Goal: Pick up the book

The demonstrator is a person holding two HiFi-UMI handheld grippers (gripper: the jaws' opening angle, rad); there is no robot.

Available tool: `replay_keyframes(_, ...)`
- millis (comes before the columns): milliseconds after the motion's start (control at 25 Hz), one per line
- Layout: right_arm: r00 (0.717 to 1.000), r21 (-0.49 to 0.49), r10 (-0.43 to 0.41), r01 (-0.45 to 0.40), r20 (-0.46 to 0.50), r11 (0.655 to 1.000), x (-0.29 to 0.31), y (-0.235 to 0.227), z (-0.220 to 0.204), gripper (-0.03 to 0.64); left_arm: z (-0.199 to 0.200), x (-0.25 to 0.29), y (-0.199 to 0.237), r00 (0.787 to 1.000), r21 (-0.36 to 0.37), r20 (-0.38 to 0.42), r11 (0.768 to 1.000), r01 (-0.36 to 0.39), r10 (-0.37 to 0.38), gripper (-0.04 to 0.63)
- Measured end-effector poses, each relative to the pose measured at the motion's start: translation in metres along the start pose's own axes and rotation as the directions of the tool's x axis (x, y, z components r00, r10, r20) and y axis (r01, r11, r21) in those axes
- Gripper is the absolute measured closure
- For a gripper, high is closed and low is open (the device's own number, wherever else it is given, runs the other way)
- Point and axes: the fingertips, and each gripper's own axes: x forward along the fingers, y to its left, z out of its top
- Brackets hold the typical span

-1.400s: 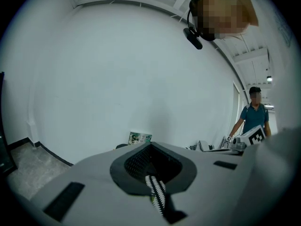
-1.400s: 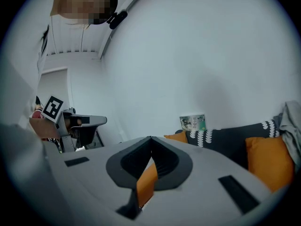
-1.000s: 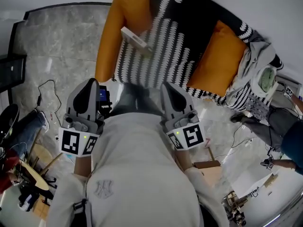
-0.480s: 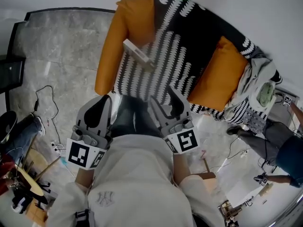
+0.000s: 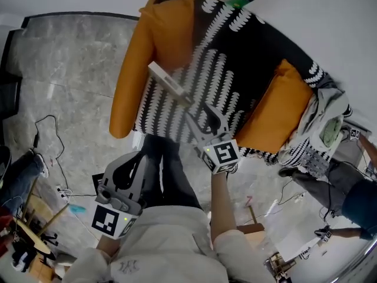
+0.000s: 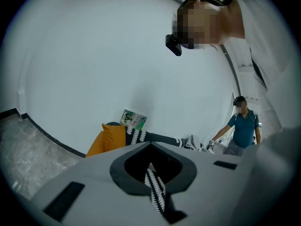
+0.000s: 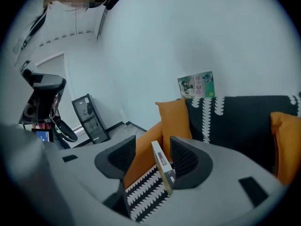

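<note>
While the right claw (image 5: 203, 118) points in over the front edge of the sofa (image 5: 253, 69), its jaws have just been opening and stand wide apart. The book (image 5: 168, 82) lines up in the gap, ahead of the tips, with neither pad touching it. It stands on edge on the patterned seat near the sofa's left end, beside an orange cushion (image 5: 144, 58). The left claw (image 5: 131, 165) hangs off the sofa's front edge, jaws drawn together — empty.

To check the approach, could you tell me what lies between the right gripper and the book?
Only patterned sofa seat separates right gripper and book, in head view.
</note>
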Motion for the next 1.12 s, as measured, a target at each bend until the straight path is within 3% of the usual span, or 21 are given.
replay_keyframes(480, 0.978, 0.021, 0.011, -0.007, -0.209, 1.000, 0.078, -0.051, -0.104, 0.345, -0.071, 0.028, 0.018, 0.992, -0.079, -0.124, 0.997, 0.001, -0.011, 0.586)
replay_keyframes(840, 0.946, 0.027, 0.040, -0.033, -0.322, 0.999, 0.105, -0.053, -0.152, 0.344, -0.083, 0.037, 0.028, 0.986, -0.124, -0.168, 0.992, -0.026, 0.005, 0.586)
replay_keyframes(1120, 0.936, 0.025, 0.049, -0.044, -0.349, 0.999, 0.119, -0.056, -0.174, 0.345, -0.090, 0.039, 0.034, 0.986, -0.136, -0.168, 0.990, -0.035, 0.011, 0.586)
